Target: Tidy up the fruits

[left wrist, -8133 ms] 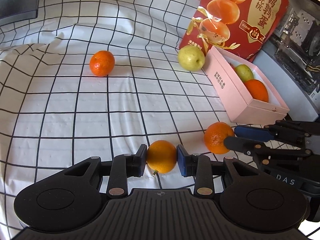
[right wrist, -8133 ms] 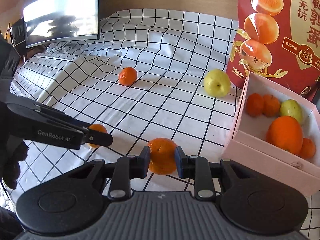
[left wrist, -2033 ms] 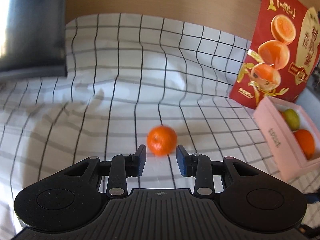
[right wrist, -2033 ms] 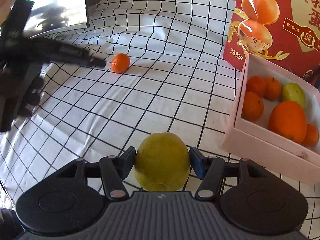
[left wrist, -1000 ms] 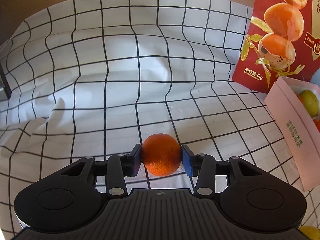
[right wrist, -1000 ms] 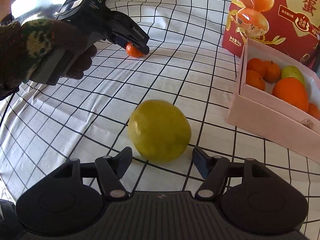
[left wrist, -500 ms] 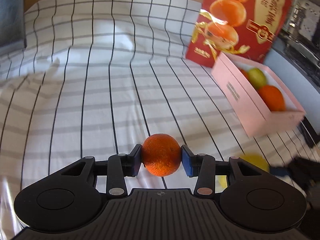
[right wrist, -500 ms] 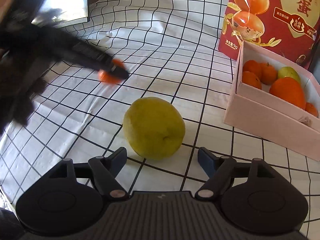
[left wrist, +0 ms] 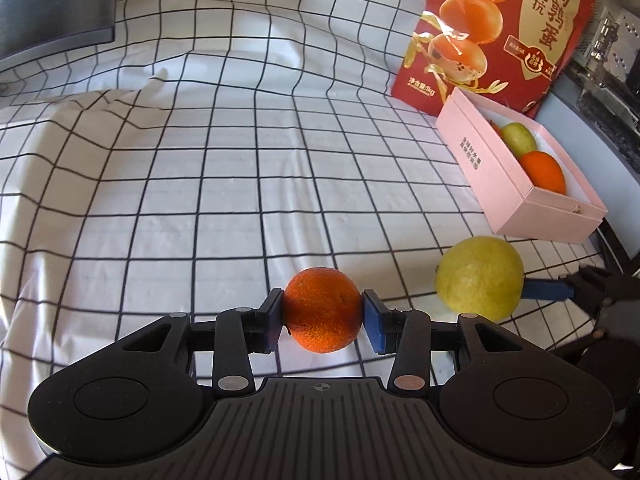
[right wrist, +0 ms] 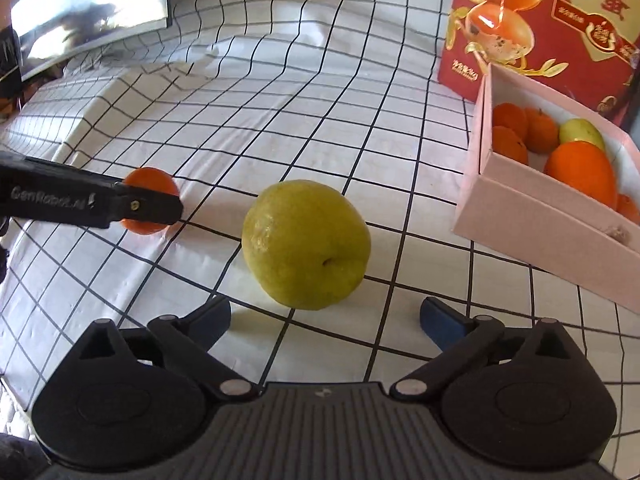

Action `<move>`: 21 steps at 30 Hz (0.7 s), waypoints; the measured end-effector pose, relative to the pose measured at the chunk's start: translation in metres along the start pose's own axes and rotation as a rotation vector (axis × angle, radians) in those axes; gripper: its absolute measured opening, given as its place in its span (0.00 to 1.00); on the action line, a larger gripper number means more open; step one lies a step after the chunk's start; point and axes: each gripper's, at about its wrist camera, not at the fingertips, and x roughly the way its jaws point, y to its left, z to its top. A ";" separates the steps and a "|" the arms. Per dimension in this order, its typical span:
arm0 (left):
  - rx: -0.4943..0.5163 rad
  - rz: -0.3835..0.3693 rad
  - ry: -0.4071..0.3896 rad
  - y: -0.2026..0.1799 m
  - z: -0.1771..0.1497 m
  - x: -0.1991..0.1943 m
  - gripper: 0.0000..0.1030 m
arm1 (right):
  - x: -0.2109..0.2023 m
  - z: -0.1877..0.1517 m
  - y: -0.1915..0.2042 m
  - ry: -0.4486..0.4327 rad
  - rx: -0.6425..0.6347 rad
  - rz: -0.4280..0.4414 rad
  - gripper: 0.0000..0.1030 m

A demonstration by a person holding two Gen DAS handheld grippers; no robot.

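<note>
My left gripper is shut on a small orange mandarin and holds it above the checked cloth; the mandarin also shows in the right wrist view. A large yellow-green pear lies on the cloth, just ahead of my right gripper, which is wide open and empty. The pear also shows in the left wrist view. The pink box at the right holds several oranges and a small green fruit.
A tall red food bag stands behind the pink box. A dark monitor is at the far left edge of the cloth. Dark equipment sits beyond the box at the right.
My right gripper let go of the pear, opened wide and drew back a little. My left gripper closed on the mandarin, lifted it and swung it toward the pear and box.
</note>
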 end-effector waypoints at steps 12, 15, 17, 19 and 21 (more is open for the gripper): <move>0.014 0.012 0.018 -0.009 -0.008 -0.002 0.45 | -0.029 0.013 -0.020 -0.091 0.047 0.019 0.87; 0.015 0.008 0.018 -0.010 -0.009 -0.002 0.45 | -0.036 0.012 -0.023 -0.115 0.074 0.040 0.87; 0.018 0.001 0.020 -0.011 -0.009 -0.001 0.45 | -0.043 0.013 -0.026 -0.138 0.105 0.077 0.87; 0.024 -0.008 0.023 -0.014 -0.009 -0.001 0.45 | -0.045 0.017 -0.027 -0.159 0.141 0.076 0.87; 0.029 -0.018 0.027 -0.017 -0.010 0.000 0.45 | -0.040 0.022 -0.029 -0.157 0.162 0.030 0.86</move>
